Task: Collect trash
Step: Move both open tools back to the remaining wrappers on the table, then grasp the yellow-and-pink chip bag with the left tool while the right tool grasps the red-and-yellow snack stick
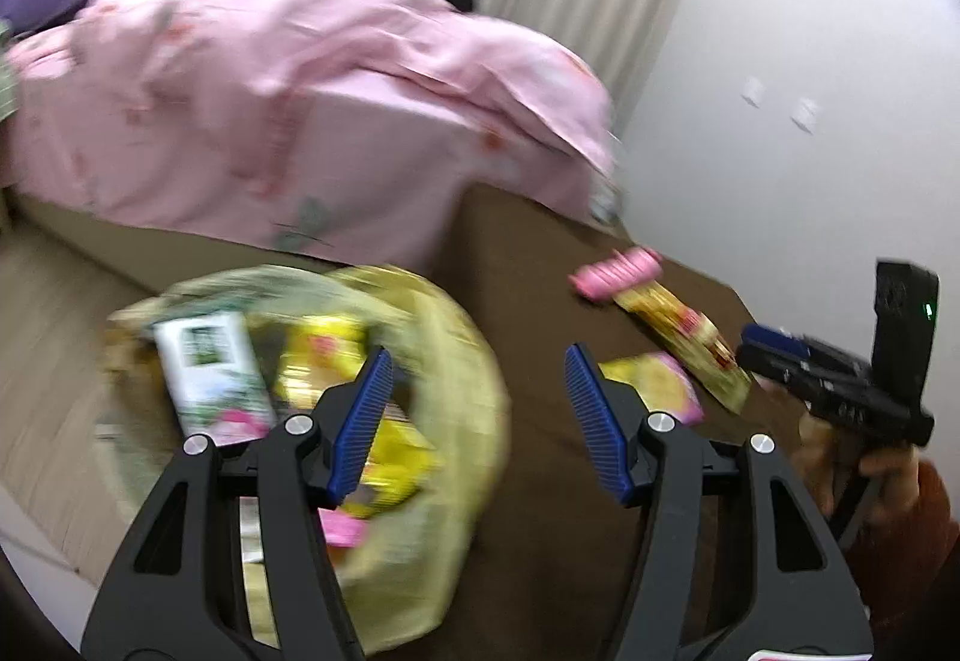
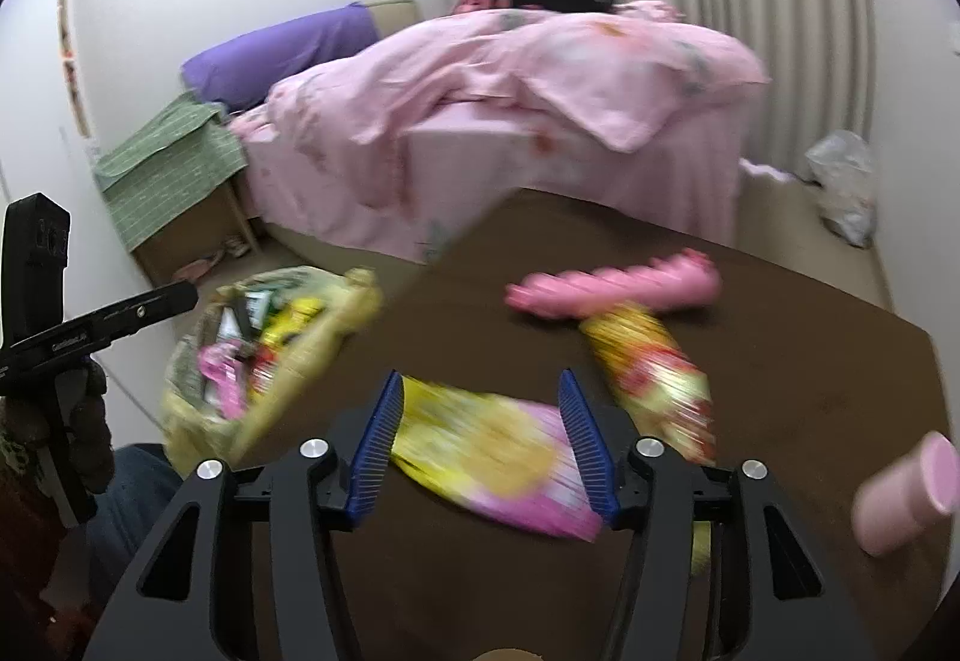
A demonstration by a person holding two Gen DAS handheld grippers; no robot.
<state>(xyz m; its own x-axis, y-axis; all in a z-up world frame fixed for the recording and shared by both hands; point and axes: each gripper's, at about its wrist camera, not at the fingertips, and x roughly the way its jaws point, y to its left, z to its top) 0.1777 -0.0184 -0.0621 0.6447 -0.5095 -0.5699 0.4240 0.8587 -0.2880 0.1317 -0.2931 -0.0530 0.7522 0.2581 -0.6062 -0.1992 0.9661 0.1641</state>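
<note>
Yellow-pink wrapper between open right tongs — untouched

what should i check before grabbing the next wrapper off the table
1. Right gripper open: ok, nothing between its pads.
2. Left gripper open and free: ok.
3. Target in line: ok, the yellow-pink wrapper lies on the table straight ahead of the right gripper.
4. Bag mouth open to take it: ok, trash shows inside.
5. Other trash left: not ok, a yellow-red wrapper, a pink packet and a pink cup remain.
6. Wrapper's edge for a clean pinch: cannot tell, blurred.
</note>
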